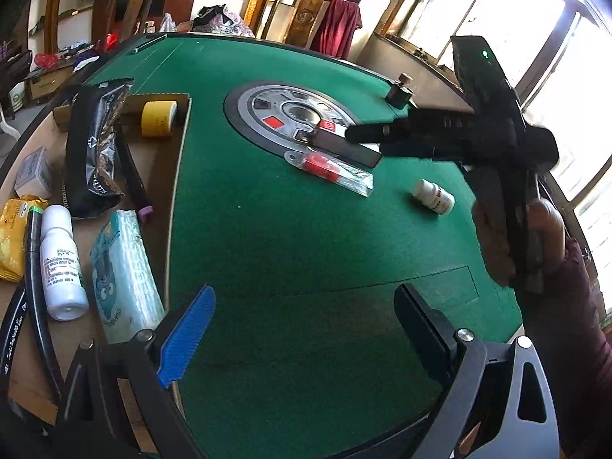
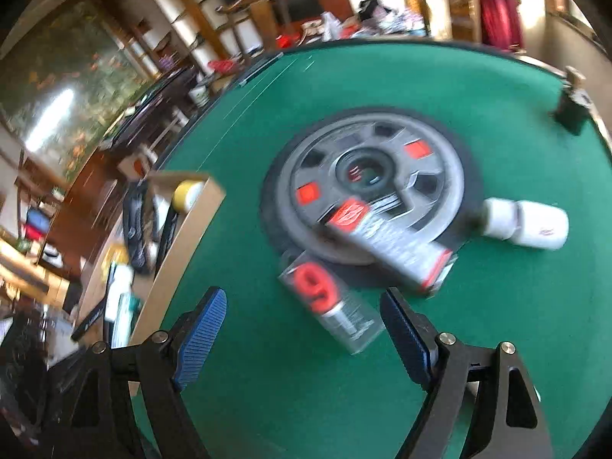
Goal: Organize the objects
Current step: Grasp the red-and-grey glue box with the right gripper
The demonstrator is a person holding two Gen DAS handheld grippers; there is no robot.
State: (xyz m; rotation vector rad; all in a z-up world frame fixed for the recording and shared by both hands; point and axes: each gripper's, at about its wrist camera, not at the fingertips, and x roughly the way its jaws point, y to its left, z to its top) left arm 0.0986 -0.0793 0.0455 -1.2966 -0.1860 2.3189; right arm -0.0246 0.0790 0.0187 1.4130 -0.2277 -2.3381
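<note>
Risk: the clear plastic blister pack with the red part inside (image 2: pixel 332 302) lies flat on the green felt surface (image 2: pixel 497 344) with one end close against the long grey carton with red ends (image 2: pixel 390 246). If you close on it from here, one finger (image 2: pixel 401 329) can catch the carton and drag both. The thin, slick pack may also slip out flat.

The right gripper (image 2: pixel 302 338) is spread wide and grasps nothing. The pack sits at 12 o'clock from the fingertips, near but apart, not yet between them. The small white bottle (image 2: pixel 524 225) lies at 2 o'clock, well apart.

The left gripper (image 1: pixel 306 332) hangs spread and empty over bare felt; the cardboard tray (image 1: pixel 178 206) lies at 9 o'clock.
</note>
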